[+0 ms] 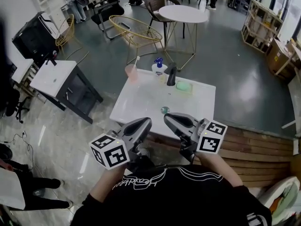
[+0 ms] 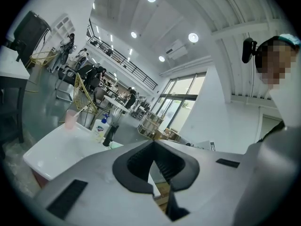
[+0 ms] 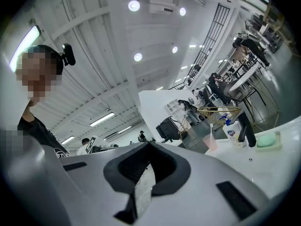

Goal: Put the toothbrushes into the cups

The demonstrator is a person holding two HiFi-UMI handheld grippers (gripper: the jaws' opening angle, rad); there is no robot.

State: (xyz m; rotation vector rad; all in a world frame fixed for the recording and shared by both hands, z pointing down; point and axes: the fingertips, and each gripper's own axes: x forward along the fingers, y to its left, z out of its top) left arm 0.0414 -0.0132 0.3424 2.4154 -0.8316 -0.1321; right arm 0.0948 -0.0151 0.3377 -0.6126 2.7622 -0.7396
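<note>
Left gripper view shows the left gripper point(image 2: 153, 144) with its two grey jaws pressed together at the tips and nothing between the black ribbed pads. The right gripper point(image 3: 148, 145) is likewise closed and empty in its own view. In the head view both are held close to the person's chest. The left gripper point(image 1: 147, 122) and right gripper point(image 1: 167, 117) point side by side at the near edge of the white square table point(image 1: 141, 102).

Across the bare tabletop, the far edge carries a translucent pink plastic cup point(image 1: 131, 73) at the left corner. Next to it stand a white pump bottle with a blue top point(image 1: 159, 68), a dark tap point(image 1: 171, 75) and a pale green soap bar point(image 1: 184, 85). A slim white toothbrush point(image 1: 136, 61) stands in the pink cup, handle up and leaning slightly right.

The cup lies ahead and to the left of both grippers, well apart from them, with the left gripper the nearer. No loose toothbrush or second cup shows, so the task looks finished or paused.
</note>
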